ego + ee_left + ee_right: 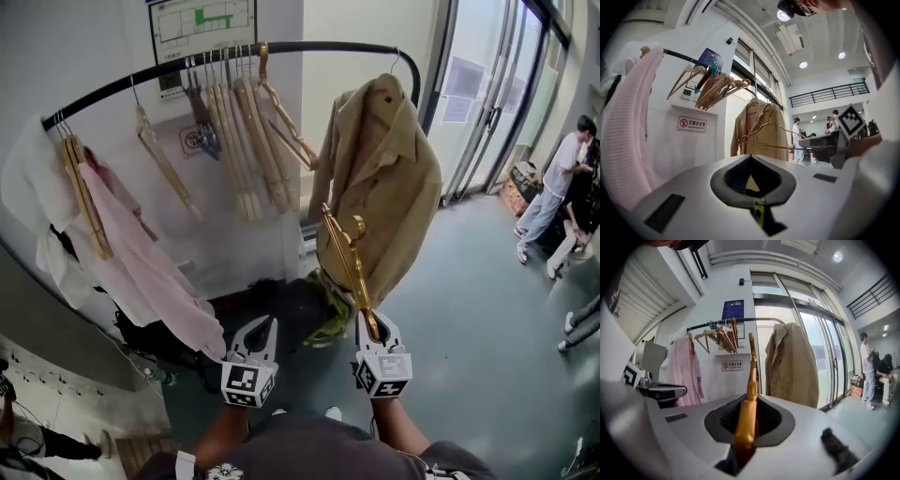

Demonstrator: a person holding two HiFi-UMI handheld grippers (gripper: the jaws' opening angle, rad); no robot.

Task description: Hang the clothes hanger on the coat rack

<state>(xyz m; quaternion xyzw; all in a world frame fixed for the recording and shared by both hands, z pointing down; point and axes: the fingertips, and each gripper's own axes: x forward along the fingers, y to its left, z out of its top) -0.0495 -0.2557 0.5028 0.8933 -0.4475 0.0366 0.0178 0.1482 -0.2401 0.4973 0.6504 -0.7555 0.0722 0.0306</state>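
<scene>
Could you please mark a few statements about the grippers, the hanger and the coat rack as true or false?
1. The right gripper is clamped on a gold hanger. True.
2. The left gripper grips a second hanger. False: its jaws are together with nothing between them.
3. A tan coat hangs on the rail. True.
4. No bare hangers are on the rail. False: a bunch of wooden hangers hangs there.
5. The gold hanger's hook sits over the rail. False: it is below the rail, in front of the tan coat.
</scene>
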